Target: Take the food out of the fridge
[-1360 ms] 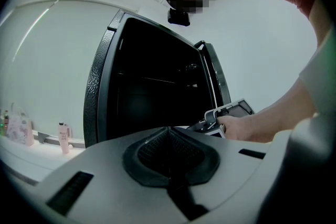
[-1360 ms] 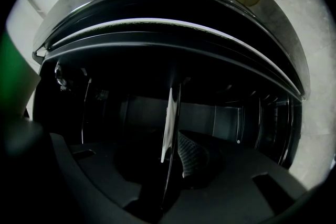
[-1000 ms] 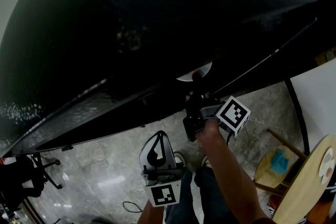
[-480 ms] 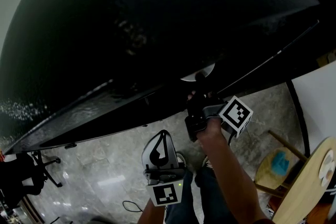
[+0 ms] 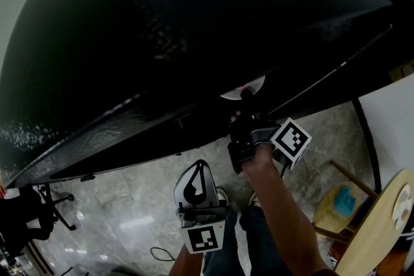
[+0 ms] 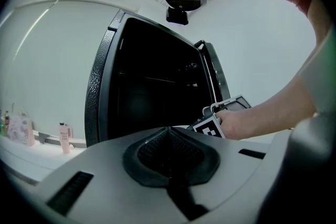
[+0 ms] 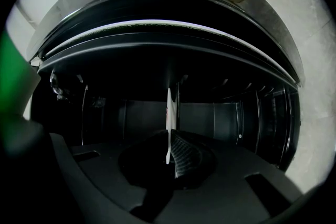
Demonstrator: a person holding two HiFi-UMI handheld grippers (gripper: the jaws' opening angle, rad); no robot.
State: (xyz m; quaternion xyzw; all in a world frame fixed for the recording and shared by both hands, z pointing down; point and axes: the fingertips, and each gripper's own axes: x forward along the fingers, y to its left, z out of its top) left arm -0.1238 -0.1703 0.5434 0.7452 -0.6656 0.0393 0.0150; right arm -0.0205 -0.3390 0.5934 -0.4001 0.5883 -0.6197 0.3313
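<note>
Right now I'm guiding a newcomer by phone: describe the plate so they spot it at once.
Find the big black fridge with its door open. At its opening the right gripper is shut on a thin white plate, seen edge-on. It is the only pale thing against the dark inside.

Plate (image 5: 244,88) mostly hidden beneath the dark fridge (image 5: 194,22), its load out of sight.
</note>
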